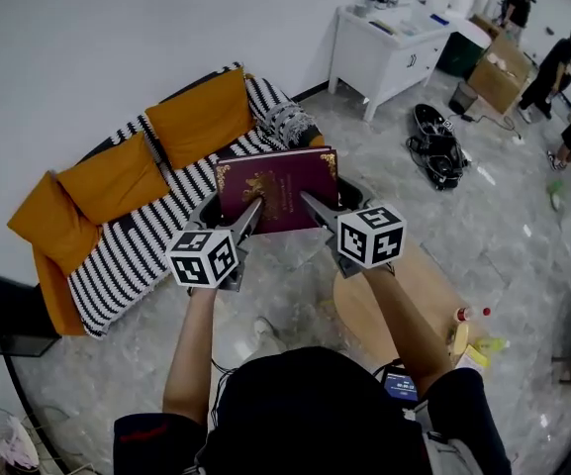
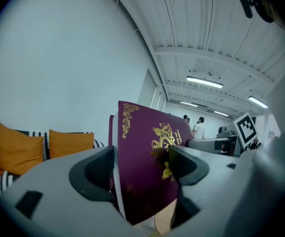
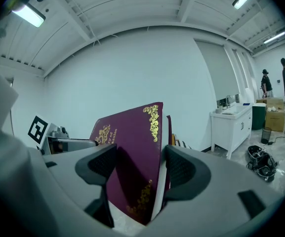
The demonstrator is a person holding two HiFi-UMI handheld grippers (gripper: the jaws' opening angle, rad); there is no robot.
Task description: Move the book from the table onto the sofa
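A maroon hardcover book with gold ornament hangs in the air, its cover facing up, between the round wooden table and the sofa. My left gripper is shut on the book's near left edge, and my right gripper is shut on its near right edge. In the left gripper view the book stands clamped between the pads. The right gripper view shows the book pinched the same way. The striped sofa carries orange cushions.
A grey fringed throw lies at the sofa's right end. A white cabinet stands at the back, with a black bundle of gear on the floor before it. Bottles sit by the table's edge. People stand far right.
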